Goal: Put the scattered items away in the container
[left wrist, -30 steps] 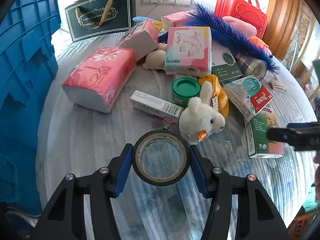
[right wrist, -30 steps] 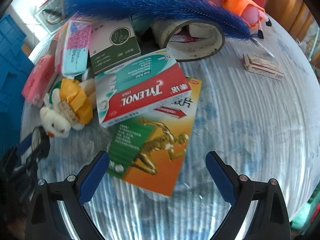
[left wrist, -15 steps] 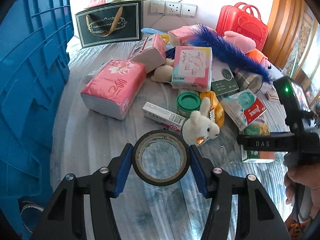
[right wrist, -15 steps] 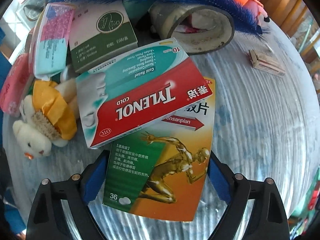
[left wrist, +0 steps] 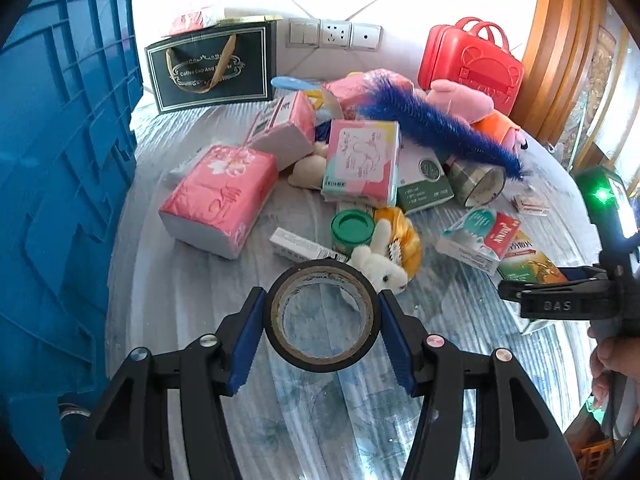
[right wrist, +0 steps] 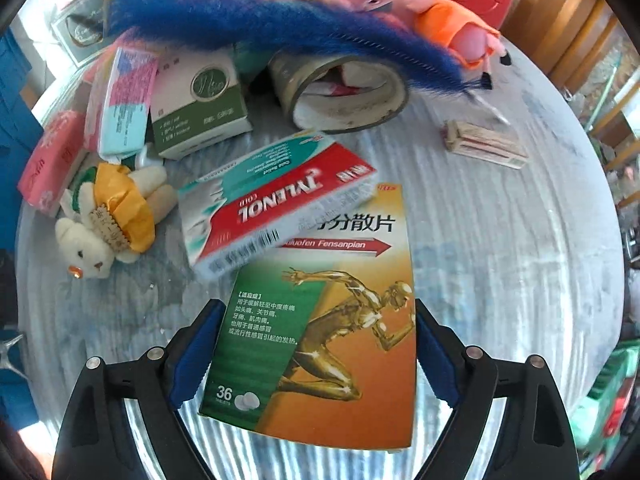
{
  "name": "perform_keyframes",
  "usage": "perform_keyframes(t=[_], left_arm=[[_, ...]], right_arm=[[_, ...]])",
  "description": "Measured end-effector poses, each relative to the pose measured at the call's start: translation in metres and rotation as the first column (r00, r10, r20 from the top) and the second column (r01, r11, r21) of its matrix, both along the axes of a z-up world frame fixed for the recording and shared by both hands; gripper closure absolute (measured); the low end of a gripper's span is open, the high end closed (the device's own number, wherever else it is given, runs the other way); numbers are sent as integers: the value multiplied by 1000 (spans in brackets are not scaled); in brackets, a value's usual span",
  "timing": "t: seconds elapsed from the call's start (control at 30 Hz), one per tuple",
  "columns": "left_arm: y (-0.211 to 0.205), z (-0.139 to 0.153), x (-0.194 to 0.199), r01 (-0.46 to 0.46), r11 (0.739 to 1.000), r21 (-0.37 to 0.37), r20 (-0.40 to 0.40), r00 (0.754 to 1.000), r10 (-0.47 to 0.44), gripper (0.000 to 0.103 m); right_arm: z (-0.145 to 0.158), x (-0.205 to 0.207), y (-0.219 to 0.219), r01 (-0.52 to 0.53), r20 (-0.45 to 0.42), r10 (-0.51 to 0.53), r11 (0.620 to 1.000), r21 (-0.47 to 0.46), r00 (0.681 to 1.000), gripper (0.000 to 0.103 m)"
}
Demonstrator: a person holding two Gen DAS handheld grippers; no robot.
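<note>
The blue crate (left wrist: 60, 184) at the left of the left wrist view runs off the frame, so its inside can't be seen. In the right wrist view the Tylenol box (right wrist: 276, 200) is blurry and covers the top-left corner of the green-and-orange tablet box (right wrist: 320, 320). The blue feather (right wrist: 280, 36) hides part of the big tape roll (right wrist: 344, 92). The fine print on the small wooden-looking pieces (right wrist: 484, 144) is unreadable.

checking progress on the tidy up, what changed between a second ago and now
The right gripper dropped over the green and orange tablet box, its jaws closing to its two sides; the box now tips the Tylenol box that overlaps it. The left gripper rose from the table, more of the blue crate showing. It kept the tape roll clamped; the pile stayed put.
</note>
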State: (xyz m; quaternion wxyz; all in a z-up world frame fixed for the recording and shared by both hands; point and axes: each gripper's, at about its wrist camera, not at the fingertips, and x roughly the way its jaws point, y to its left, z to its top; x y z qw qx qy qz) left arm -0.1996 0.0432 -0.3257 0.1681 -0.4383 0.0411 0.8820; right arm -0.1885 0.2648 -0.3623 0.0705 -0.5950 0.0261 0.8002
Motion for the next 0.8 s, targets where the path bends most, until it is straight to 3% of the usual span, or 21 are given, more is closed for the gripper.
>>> perform_keyframes(t=[0.37,0.6,0.8], left_arm=[[9,34,12,20,1000,18,-41,999,-19,48],[11,63,13,29,999,18,-67,997,-28,48],[15,101,16,39,999,13,-105,994,-37,48]], right_arm=[[36,30,0,-10,-24,10,1000,-2,1000,14],[65,35,22,-25,-58,25,1000,-10,998,14],[112,47,28,-26,-134,22,999,-25,991,14]])
